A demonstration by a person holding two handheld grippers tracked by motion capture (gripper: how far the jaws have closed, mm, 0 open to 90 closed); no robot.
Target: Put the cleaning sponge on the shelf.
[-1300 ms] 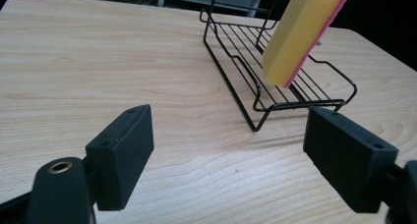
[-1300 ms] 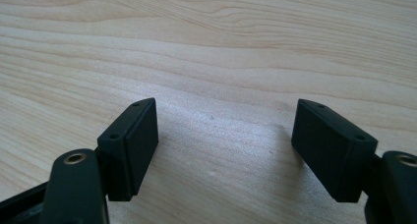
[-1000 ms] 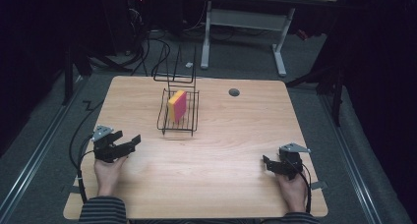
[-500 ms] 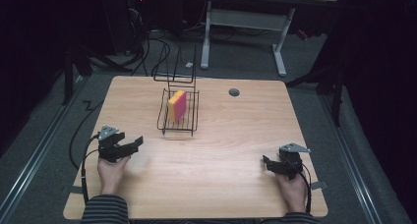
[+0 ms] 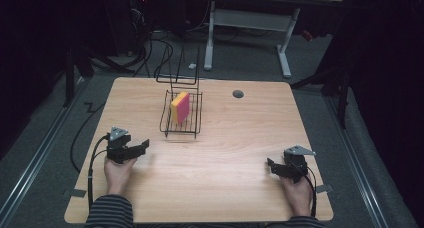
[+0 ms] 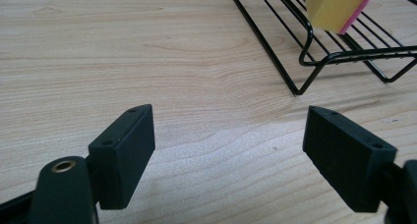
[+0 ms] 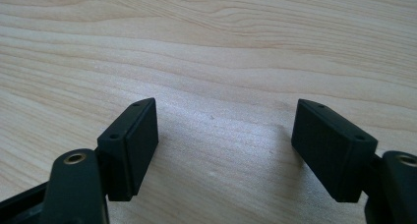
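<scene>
Sponge [image 6: 339, 8] in rack [image 6: 314, 57] faces left hand-held gripper [image 6: 226, 150].

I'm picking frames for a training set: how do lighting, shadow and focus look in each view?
High view: the table is lit evenly, the room around it nearly black, and the wire rack with its sponge is slightly soft. Left gripper view: sharp wood grain, faint rack shadow, near jaws a little blurred. Right gripper view: soft shadows beneath the open jaws, no glare.
</scene>
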